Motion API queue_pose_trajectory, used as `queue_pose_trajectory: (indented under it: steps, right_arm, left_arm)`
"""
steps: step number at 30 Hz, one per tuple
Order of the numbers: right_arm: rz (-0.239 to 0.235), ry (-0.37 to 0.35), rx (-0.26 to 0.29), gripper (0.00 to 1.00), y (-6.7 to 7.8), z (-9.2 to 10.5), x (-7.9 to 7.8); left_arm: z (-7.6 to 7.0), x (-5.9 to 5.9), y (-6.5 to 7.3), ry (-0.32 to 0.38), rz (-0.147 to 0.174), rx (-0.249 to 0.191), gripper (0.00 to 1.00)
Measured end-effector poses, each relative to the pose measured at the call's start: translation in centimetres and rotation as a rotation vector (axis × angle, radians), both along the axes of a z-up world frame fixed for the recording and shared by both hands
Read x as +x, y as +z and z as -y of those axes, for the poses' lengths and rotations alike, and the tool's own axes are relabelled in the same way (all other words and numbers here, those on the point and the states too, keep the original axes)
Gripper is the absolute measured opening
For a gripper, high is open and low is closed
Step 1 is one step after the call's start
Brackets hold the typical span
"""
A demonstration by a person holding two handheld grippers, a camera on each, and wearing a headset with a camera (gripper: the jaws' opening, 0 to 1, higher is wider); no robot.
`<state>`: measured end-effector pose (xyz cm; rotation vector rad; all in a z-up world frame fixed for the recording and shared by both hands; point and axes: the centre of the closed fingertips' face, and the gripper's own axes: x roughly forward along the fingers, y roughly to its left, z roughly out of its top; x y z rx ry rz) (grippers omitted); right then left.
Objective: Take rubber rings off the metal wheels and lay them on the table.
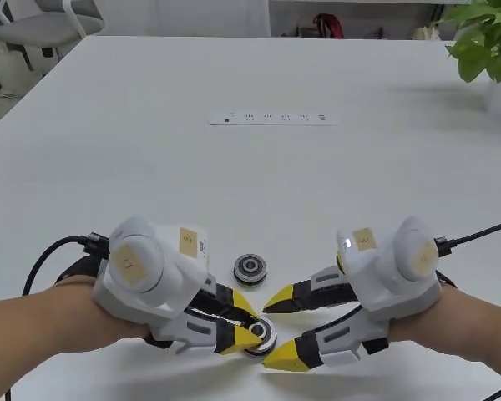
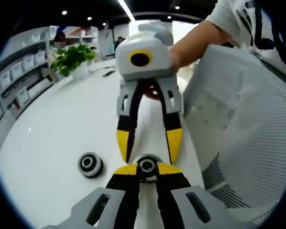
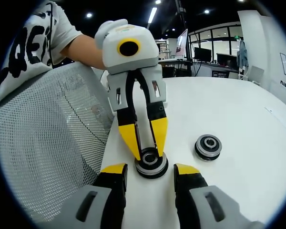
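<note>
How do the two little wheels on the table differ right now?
The near wheel is pinched by the left gripper; the far wheel lies untouched. The near wheel sits between the right gripper's open jaws; the far wheel sits beyond both grippers. Both lie flat, dark ring around a metal hub.

Left gripper [image 1: 250,323], right gripper [image 1: 268,332]: white, black jaws, yellow tips. Near wheel [image 3: 151,164], far wheel [image 1: 250,268]: silver-black. Table [image 1: 234,184] white.
</note>
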<state>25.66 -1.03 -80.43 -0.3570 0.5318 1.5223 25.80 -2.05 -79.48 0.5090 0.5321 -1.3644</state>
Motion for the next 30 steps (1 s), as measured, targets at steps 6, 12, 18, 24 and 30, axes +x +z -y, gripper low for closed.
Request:
queue_pose_trajectory:
  steps: [6,12,18,24,30]
  right_arm:
    - [-0.005,-0.003,0.000,0.33,-0.06,-0.11,0.12]
    - [-0.012,0.006,-0.007,0.32,-0.23,-0.30,-0.06]
    - [-0.012,-0.007,-0.009,0.29,-0.27,-0.27,0.30]
    - [0.000,-0.004,-0.014,0.27,-0.36,-0.30,0.34]
    - [-0.010,-0.008,-0.013,0.26,-0.41,-0.12,0.17]
  left_arm:
    - [0.03,-0.01,0.01,0.000,0.002,0.001,0.13]
    - [0.05,0.01,0.00,-0.003,0.004,0.002,0.13]
    - [0.03,0.07,-0.02,-0.002,0.004,0.002,0.12]
    - [0.04,0.08,-0.03,-0.007,0.010,0.008,0.12]
    - [0.05,0.10,-0.03,-0.008,0.013,0.012,0.12]
